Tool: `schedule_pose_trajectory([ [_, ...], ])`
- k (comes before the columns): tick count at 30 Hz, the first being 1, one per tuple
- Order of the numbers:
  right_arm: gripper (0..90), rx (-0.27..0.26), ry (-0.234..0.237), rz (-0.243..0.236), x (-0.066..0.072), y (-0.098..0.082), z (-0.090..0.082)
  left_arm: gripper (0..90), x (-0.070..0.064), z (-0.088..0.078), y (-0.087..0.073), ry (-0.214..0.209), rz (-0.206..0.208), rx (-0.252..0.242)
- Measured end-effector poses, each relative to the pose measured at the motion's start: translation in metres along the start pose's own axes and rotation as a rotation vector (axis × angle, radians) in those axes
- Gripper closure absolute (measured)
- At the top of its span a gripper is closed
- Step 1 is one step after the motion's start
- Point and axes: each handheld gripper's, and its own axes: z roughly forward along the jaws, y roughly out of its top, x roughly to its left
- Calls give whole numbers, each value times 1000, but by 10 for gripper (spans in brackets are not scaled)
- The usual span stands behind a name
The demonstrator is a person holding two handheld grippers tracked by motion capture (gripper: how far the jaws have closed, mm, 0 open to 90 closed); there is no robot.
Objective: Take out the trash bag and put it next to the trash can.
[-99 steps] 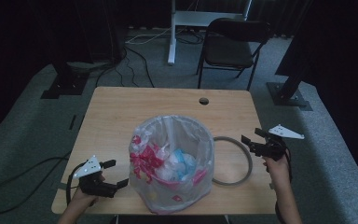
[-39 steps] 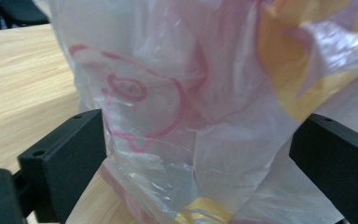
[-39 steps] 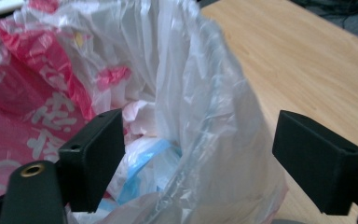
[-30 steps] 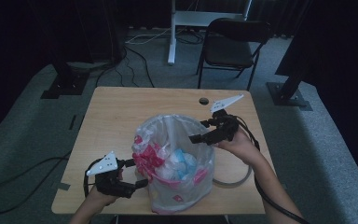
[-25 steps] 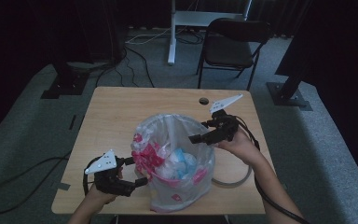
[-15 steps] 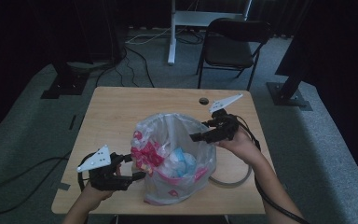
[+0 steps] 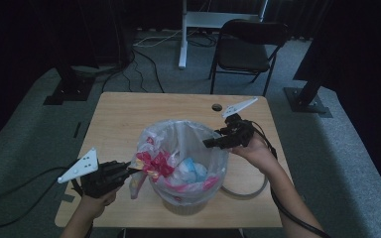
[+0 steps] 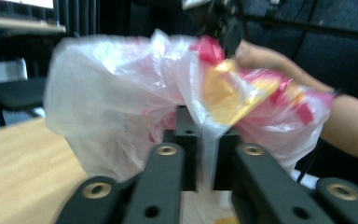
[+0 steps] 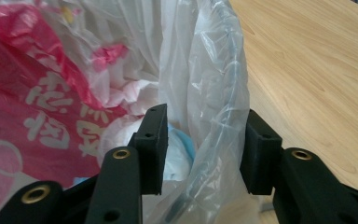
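A clear plastic bag (image 7: 183, 136) lines a bin on the wooden table (image 7: 124, 119) and holds pink and red wrappers (image 7: 154, 163). My left gripper (image 7: 128, 171) is at the bag's left rim; its jaws have just closed and are shut on a fold of the clear film (image 8: 204, 140), lifted off the bin. My right gripper (image 7: 209, 144) is at the right rim. In the right gripper view the rolled rim (image 9: 223, 93) runs between its jaws (image 9: 205, 128), which have just been closing, with a gap still on both sides.
A grey ring (image 7: 253, 188) lies on the table to the right of the bin, under my right forearm. A round cable hole (image 7: 217, 107) sits near the far edge. Beyond the table stand a black chair (image 7: 250, 49) and stand bases on the carpet.
My right gripper came from the table's right edge to the bag's right rim and has since narrowed its jaws. My left gripper shut on the left rim and raised it up and outward.
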Motion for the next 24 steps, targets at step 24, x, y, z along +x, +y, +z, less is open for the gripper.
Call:
schedule_pose_trajectory([
  [24,899,-162,-168,-53,15,28,-29,863,-13,4,60,-50,92,-94],
])
